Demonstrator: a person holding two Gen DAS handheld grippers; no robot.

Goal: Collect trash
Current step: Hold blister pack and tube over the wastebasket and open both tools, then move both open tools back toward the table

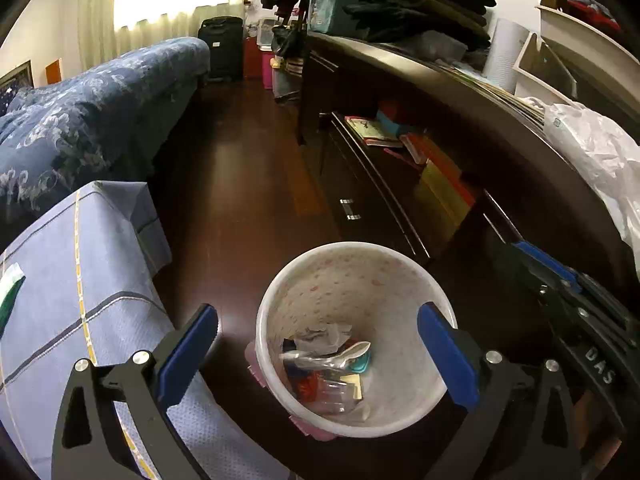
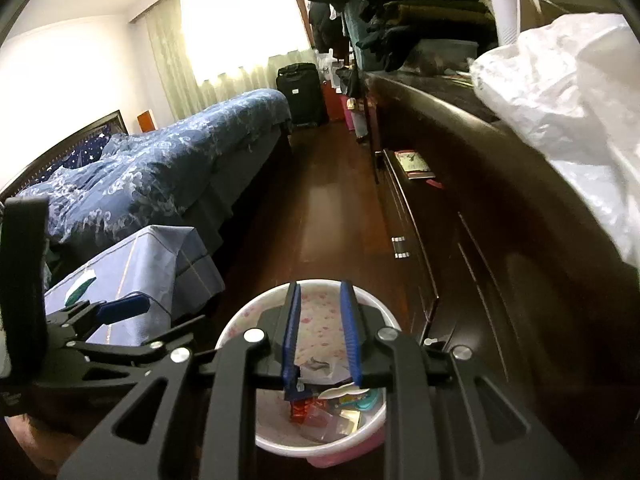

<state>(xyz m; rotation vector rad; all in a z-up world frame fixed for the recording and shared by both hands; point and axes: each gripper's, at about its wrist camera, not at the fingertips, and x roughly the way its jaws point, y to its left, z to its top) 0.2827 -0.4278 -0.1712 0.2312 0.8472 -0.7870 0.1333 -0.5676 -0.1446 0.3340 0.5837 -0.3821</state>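
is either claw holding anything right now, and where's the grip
Nothing is held. The left claw is wide open over the bin; the right claw is narrower, with an empty gap.

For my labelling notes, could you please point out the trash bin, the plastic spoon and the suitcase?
trash bin (image 1: 400, 280), left wrist view, bare inner wall.
plastic spoon (image 1: 352, 350), left wrist view, on its bowl.
suitcase (image 2: 300, 94), right wrist view, middle of its front.
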